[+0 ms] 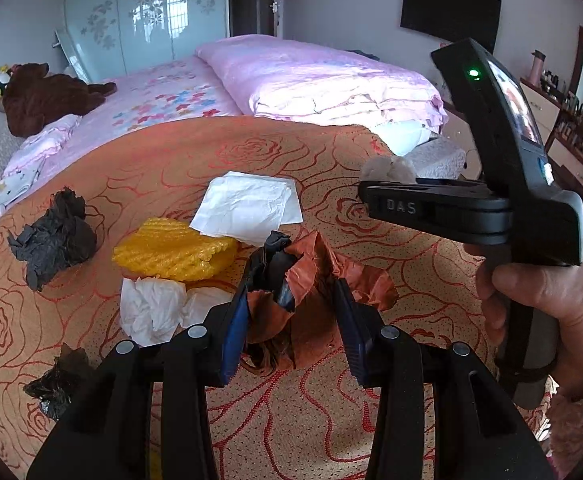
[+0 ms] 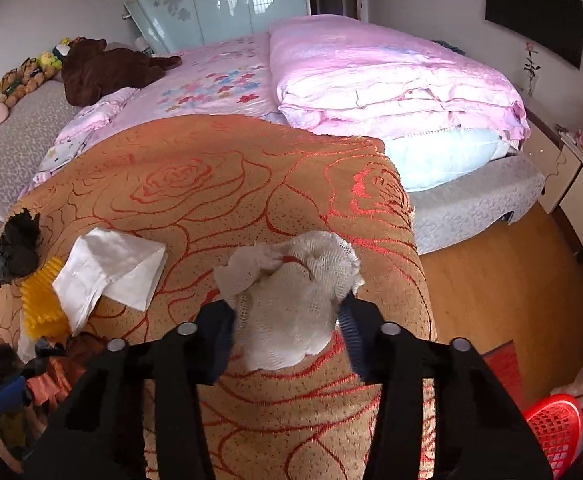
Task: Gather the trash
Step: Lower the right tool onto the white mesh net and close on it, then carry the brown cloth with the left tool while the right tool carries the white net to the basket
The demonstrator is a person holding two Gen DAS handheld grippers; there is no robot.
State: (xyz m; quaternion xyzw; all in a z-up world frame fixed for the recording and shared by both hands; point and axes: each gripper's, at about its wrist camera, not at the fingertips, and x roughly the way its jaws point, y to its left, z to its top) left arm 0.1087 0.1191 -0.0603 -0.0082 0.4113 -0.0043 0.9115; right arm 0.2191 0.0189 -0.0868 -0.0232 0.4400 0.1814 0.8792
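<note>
My left gripper (image 1: 293, 300) is shut on a crumpled brown and black wrapper (image 1: 311, 272), just above the orange rose-patterned cloth (image 1: 251, 152). My right gripper (image 2: 287, 316) is shut on a wad of white mesh foam (image 2: 291, 300) and holds it above the cloth's right part; it also shows in the left wrist view (image 1: 387, 170). On the cloth lie a folded white tissue (image 1: 247, 208), a yellow foam net (image 1: 175, 250), a crumpled white tissue (image 1: 155, 308) and two black crumpled bags (image 1: 51, 240) (image 1: 57, 382).
A red plastic basket (image 2: 557, 428) stands on the wooden floor (image 2: 503, 280) at lower right. Behind the cloth is a bed with a pink quilt (image 2: 391, 80) and a brown plush bear (image 2: 103, 68). A dresser (image 1: 571, 120) stands on the right.
</note>
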